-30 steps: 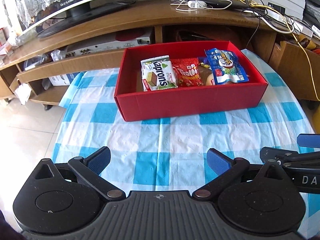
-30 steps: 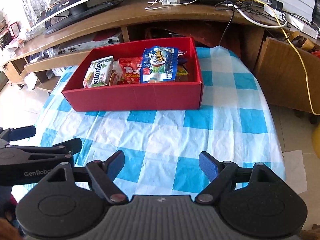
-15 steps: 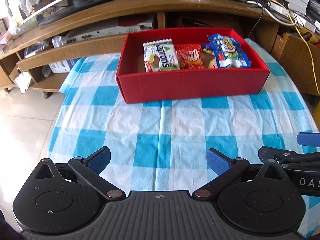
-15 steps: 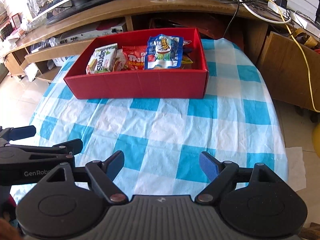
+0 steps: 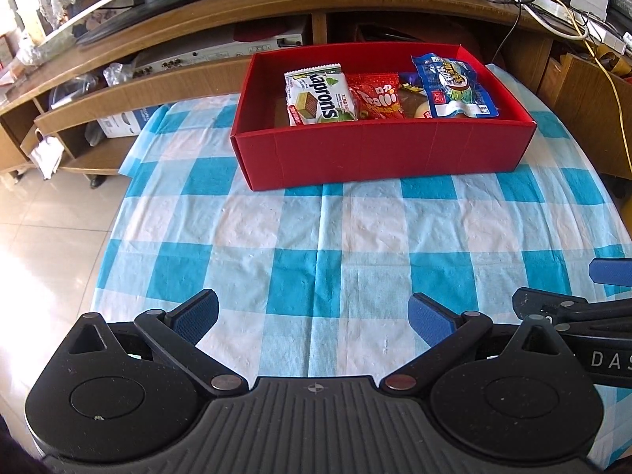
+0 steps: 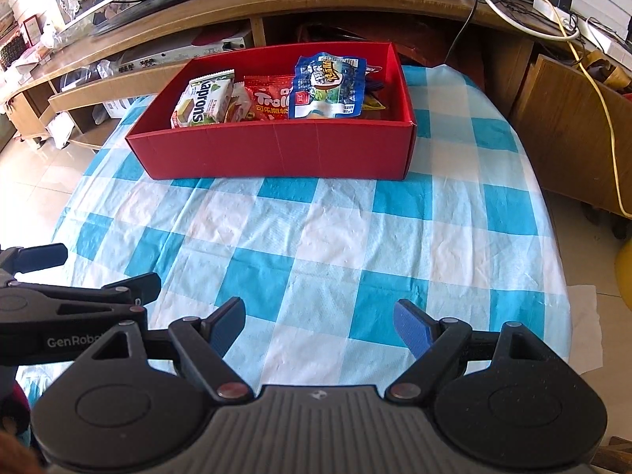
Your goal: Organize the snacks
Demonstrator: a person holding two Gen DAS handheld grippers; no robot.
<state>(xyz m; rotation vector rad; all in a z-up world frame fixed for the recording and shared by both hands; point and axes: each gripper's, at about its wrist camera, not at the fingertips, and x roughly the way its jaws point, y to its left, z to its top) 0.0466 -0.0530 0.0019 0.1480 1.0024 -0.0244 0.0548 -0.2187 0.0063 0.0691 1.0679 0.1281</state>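
A red box [image 5: 379,154] [image 6: 276,150] stands at the far side of the checked tablecloth [image 5: 316,245] [image 6: 324,237]. In it lie a white and green Kaprons wafer pack [image 5: 318,96] [image 6: 201,102], a red Trolli bag [image 5: 379,98] [image 6: 270,100] and a blue snack bag [image 5: 452,87] [image 6: 328,87]. My left gripper [image 5: 314,318] is open and empty above the near cloth. My right gripper [image 6: 320,326] is open and empty beside it, and shows at the right edge of the left wrist view [image 5: 584,296].
A long wooden TV bench [image 5: 221,12] with a TV, cables and shelf clutter runs behind the table. A wooden cabinet [image 6: 572,130] stands at the right. Tiled floor [image 5: 47,205] lies left of the table. A yellow object [image 6: 624,276] sits at the right edge.
Both grippers have drawn back and risen from the red box, which now looks smaller and farther. Both stay open and empty. The snacks have not moved.
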